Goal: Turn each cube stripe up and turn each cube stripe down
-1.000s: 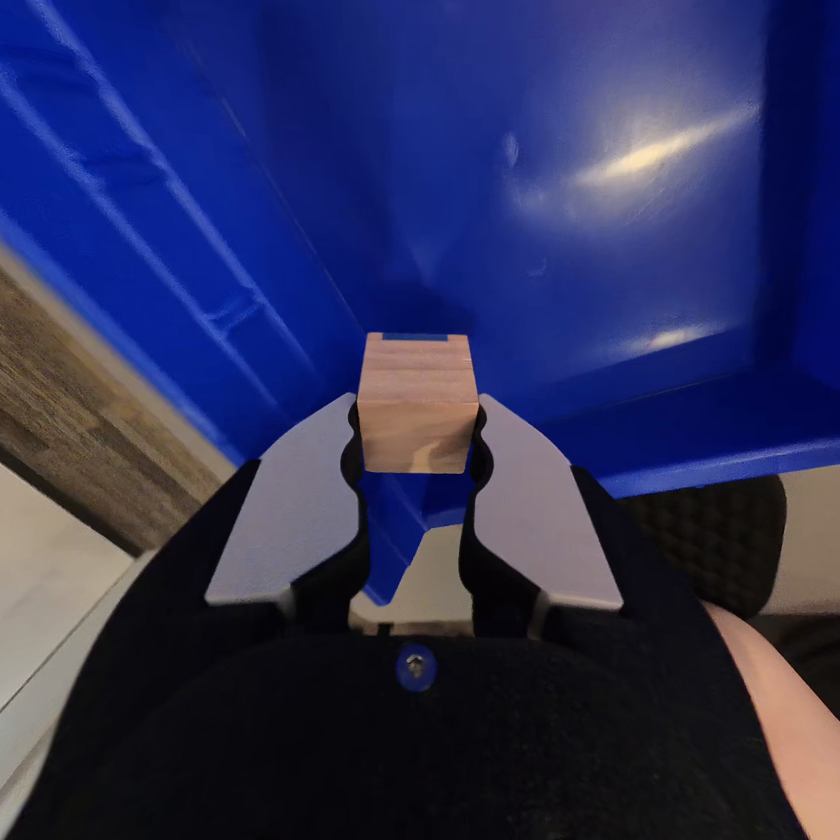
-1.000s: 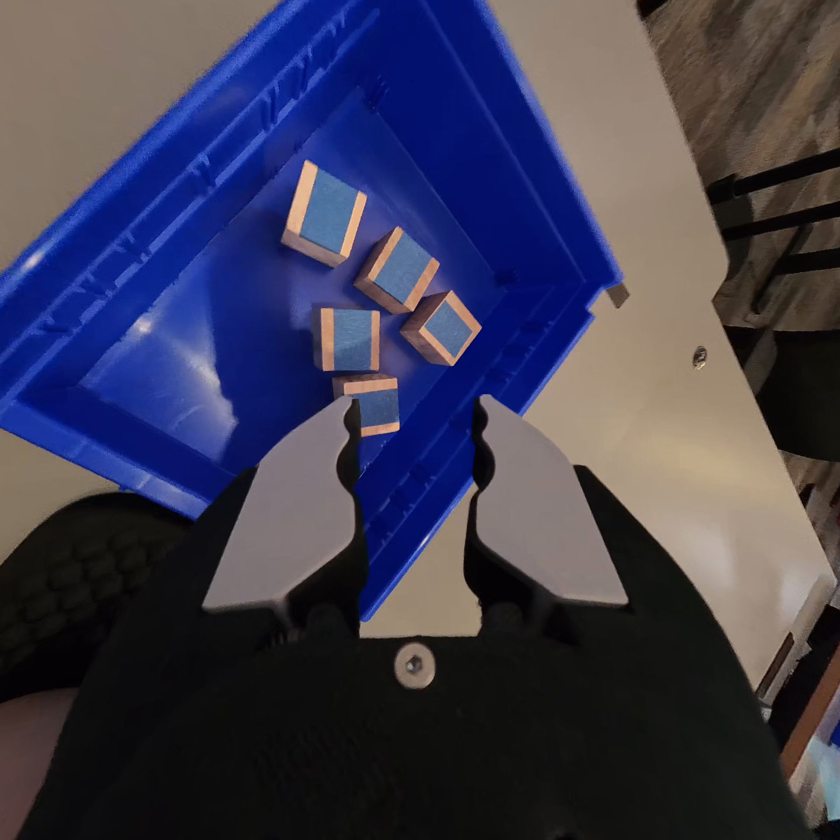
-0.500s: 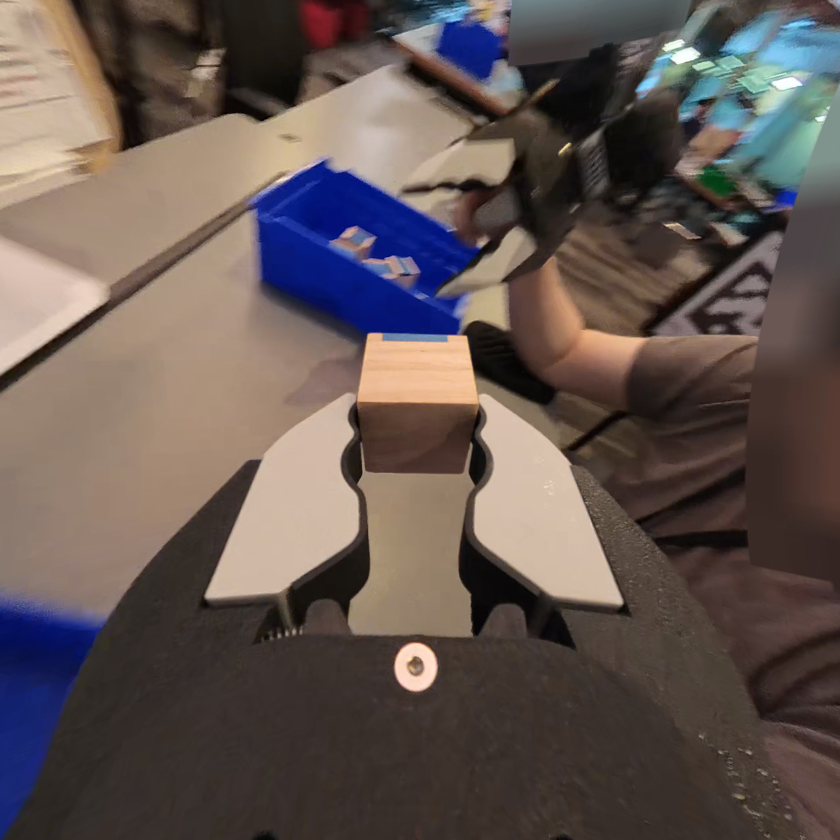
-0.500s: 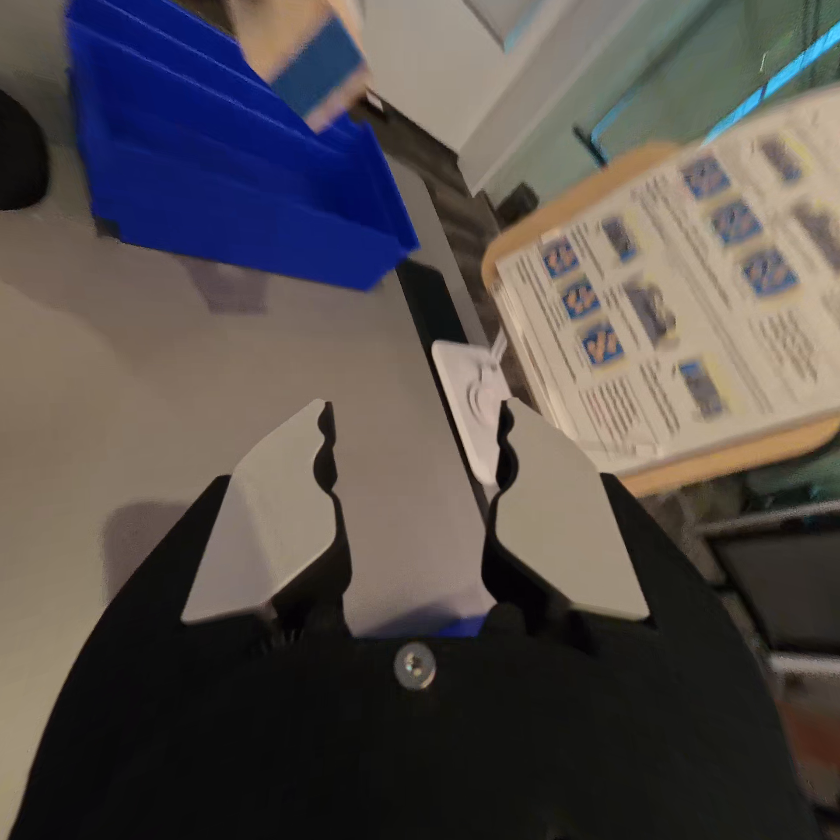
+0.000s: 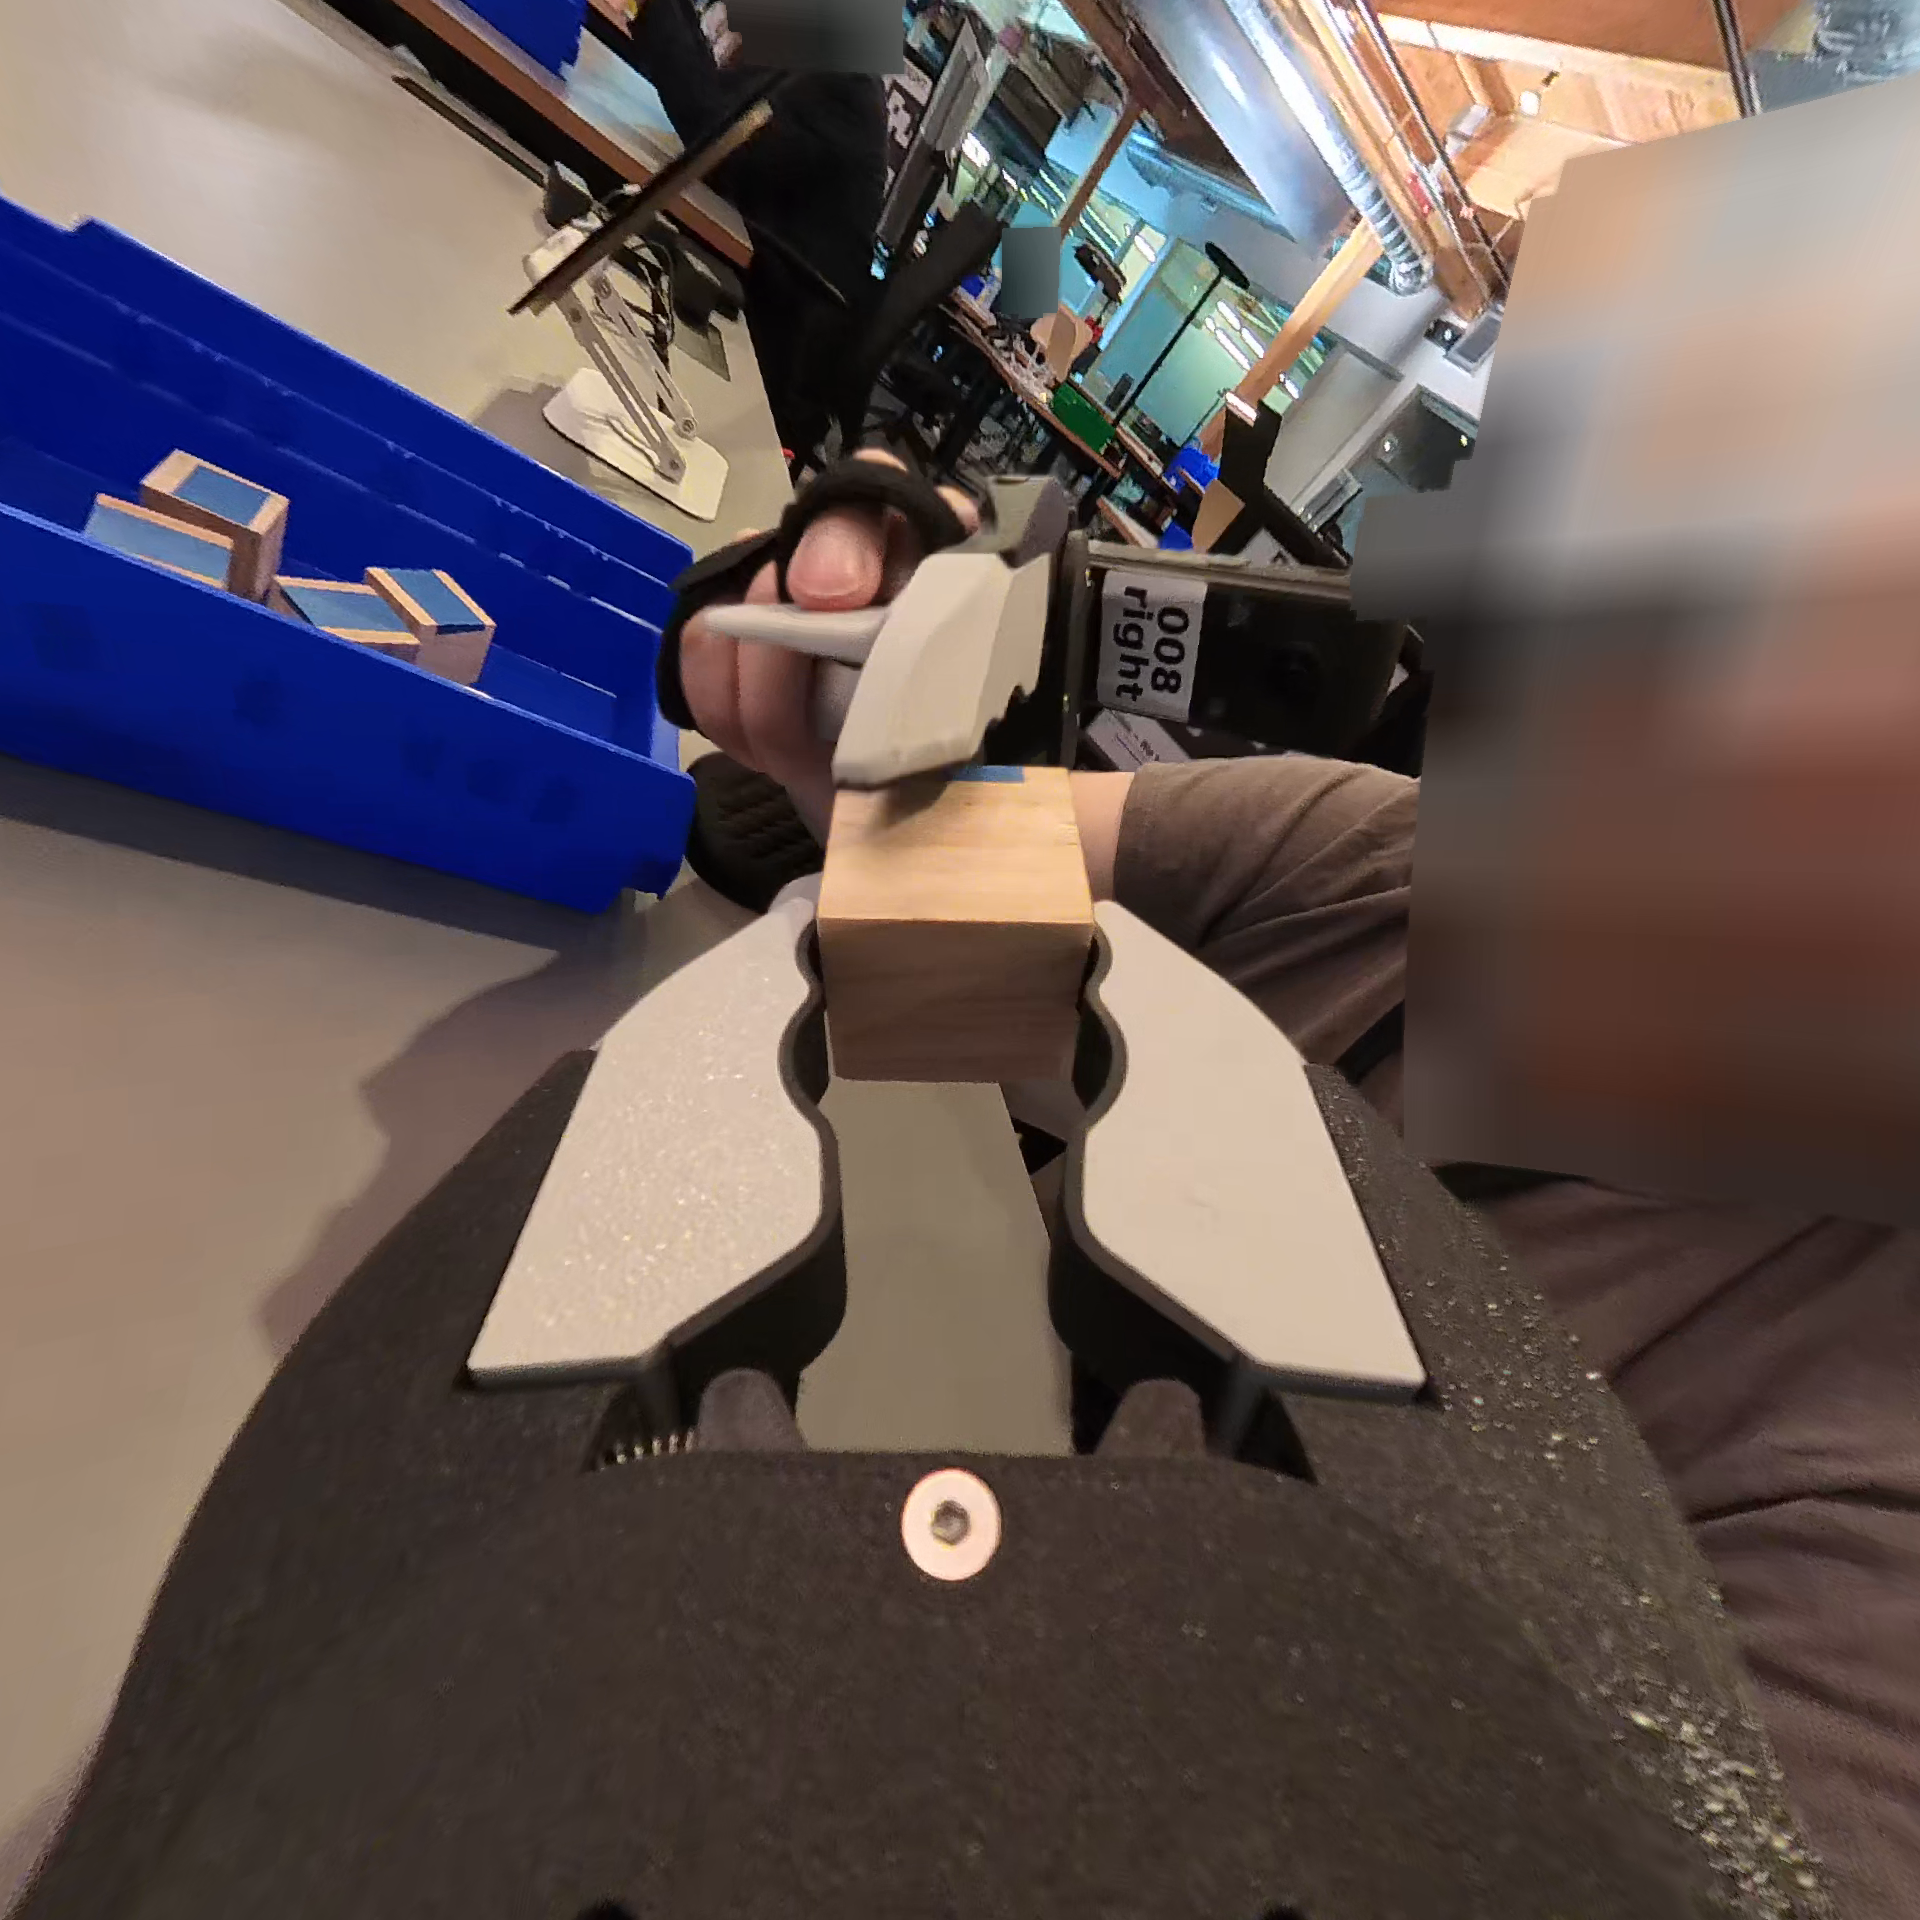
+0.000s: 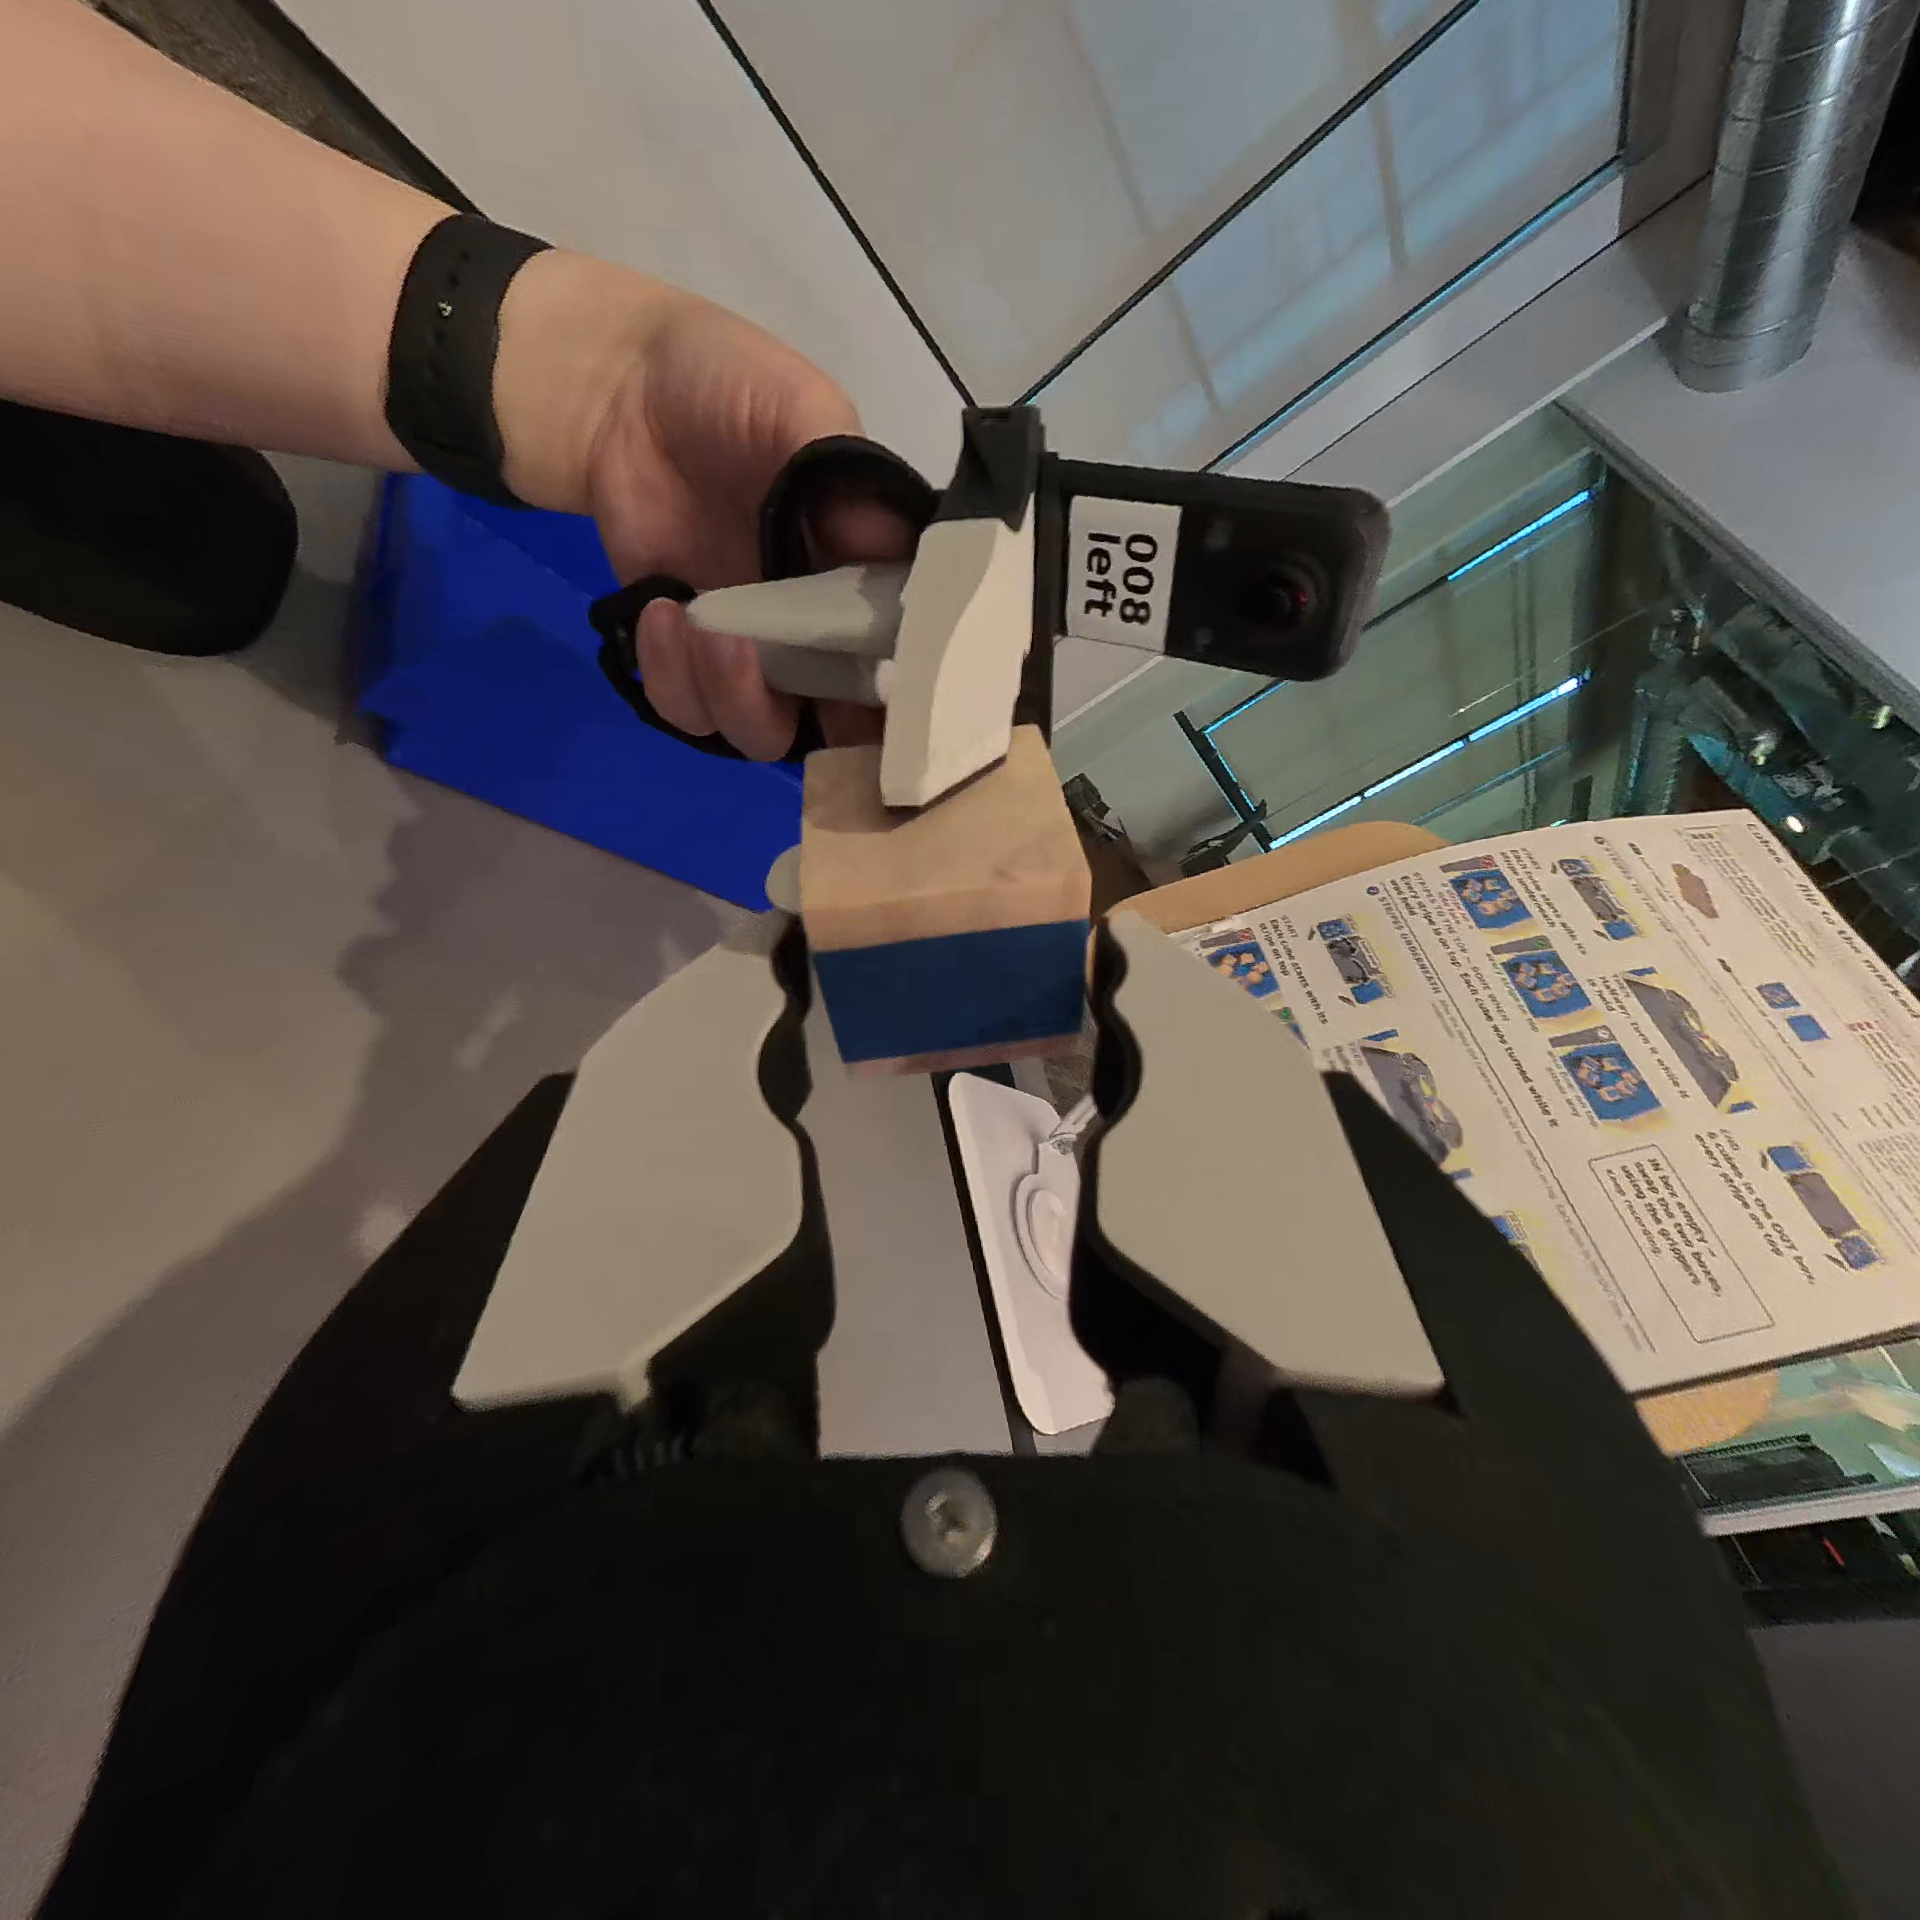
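Left wrist view: the left gripper (image 5: 956, 961) clamps a wooden cube (image 5: 954, 935), now lifted out of the blue bin (image 5: 343, 727) and beside it. Right wrist view: the right gripper (image 6: 940, 997), jaws spread, has swung in around the cube (image 6: 940, 935); a handover looks imminent.

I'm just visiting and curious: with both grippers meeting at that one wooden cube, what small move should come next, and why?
Probably close the right gripper on the cube. Its fingers flank the cube with small gaps, while the left gripper clamps it above the table, a handover likely meant to flip the blue stripe.
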A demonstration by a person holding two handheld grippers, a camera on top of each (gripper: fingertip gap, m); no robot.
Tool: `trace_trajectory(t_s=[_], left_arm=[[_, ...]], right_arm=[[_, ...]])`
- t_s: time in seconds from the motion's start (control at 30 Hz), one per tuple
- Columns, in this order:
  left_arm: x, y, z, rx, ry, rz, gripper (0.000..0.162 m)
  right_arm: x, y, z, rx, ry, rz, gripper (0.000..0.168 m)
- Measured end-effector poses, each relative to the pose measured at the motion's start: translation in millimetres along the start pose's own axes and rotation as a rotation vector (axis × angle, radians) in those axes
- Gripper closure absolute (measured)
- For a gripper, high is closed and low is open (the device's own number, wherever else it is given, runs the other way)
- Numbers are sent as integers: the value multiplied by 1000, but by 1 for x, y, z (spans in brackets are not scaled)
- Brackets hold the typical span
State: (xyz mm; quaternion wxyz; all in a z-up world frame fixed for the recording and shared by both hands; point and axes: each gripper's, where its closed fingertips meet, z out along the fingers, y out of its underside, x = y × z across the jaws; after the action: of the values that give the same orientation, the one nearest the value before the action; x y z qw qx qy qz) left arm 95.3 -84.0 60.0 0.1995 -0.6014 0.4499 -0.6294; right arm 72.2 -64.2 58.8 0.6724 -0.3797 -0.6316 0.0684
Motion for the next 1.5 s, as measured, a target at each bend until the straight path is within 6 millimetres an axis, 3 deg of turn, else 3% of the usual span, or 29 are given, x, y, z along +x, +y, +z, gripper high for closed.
trace_trajectory(t_s=[0.03,0.17,0.27,0.37,0.47,0.57,0.63,0.7,0.77,0.87,1.2,1.3,1.4,1.5], left_arm=[[2,2,2,-16,6,5,117],[8,5,3,-31,33,-3,117],[17,-3,-8,7,76,-12,116],[17,-10,-29,51,5,11,122],[20,-14,-42,57,-90,77,123],[30,-16,-46,40,-151,155,125],[32,-16,-46,17,-209,209,127],[32,-12,-46,-17,-263,249,127],[35,-8,-44,-54,-293,272,127],[43,-5,-44,-80,-312,295,128],[48,-3,-48,-96,-346,323,130],[47,-4,-52,-92,-362,313,130],[53,-10,-68,-59,-422,350,130],[50,-24,-105,25,-610,405,127]], right_arm=[[-3,1,1,-6,-11,-8,122],[-6,-4,-3,-5,-59,9,123],[11,-2,-22,-61,-103,41,123],[49,44,-69,-315,-122,193,123],[64,120,-131,-638,-137,439,123],[32,196,-182,-951,-281,595,122],[-3,224,-194,-1072,-452,687,122],[-30,243,-194,-1177,-581,734,121],[-47,254,-180,-1174,-661,738,122],[-58,280,-180,-1288,-671,718,121],[-65,291,-173,-1295,-667,724,120],[-58,284,-177,-1279,-662,711,119],[-15,261,-178,-1124,-494,699,120],[61,250,-200,-989,-98,708,121]])
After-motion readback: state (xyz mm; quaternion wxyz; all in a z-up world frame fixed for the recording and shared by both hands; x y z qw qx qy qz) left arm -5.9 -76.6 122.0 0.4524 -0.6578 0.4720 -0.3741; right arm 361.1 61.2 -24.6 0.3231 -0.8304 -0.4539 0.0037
